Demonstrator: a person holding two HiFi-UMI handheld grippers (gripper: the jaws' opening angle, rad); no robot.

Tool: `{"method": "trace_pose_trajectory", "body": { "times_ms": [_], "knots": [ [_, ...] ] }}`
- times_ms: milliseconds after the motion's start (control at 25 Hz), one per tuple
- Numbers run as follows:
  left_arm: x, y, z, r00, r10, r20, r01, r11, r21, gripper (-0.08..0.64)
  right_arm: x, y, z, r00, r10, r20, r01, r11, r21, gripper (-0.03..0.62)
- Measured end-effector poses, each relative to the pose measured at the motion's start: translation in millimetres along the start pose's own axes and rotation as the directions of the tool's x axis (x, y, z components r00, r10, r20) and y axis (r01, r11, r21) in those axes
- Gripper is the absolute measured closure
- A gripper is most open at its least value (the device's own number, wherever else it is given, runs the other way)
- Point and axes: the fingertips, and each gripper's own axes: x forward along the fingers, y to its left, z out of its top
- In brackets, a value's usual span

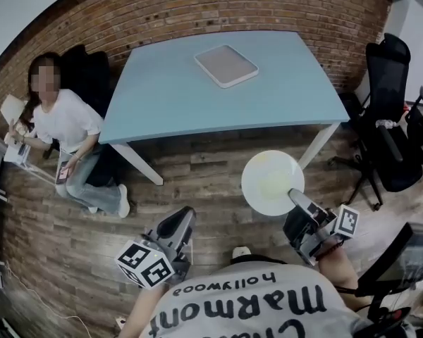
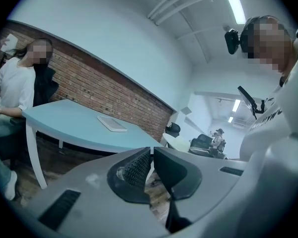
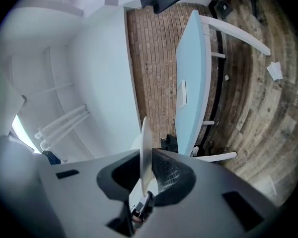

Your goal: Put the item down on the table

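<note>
The right hand-held gripper (image 1: pixel 297 198) was clamped on the plate's (image 1: pixel 269 177) rim, near side of the counter (image 1: pixel 155 97), over floor. Best carried forward, levelled, lowered gently. Left hand-held gripper (image 1: pixel 181 225) was closed, empty.

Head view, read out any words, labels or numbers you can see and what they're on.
"hollywood": on the white T-shirt, upside down in this view.
"Marmon…": same shirt, last letter unclear.
"Cha…": same shirt, cut off by the frame.
Marker cubes: square patterns only, no letters.
</note>
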Motion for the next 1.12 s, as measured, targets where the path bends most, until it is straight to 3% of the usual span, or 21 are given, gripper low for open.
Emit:
{"method": "trace_pose_trajectory", "body": {
  "times_ms": [560,1120],
  "knots": [
    [64,18,1,1.0,0.015,-0.012,-0.015,1.0,-0.012,0.535,18,-30,55,1.0,-0.019,-0.018,0.019,1.0,0.015,0.541],
    [121,14,21,0.998,-0.055,-0.042,0.057,0.997,0.05,0.535,12,-36,94,0.998,-0.005,0.061,0.004,1.0,0.025,0.541]
  ]
}}
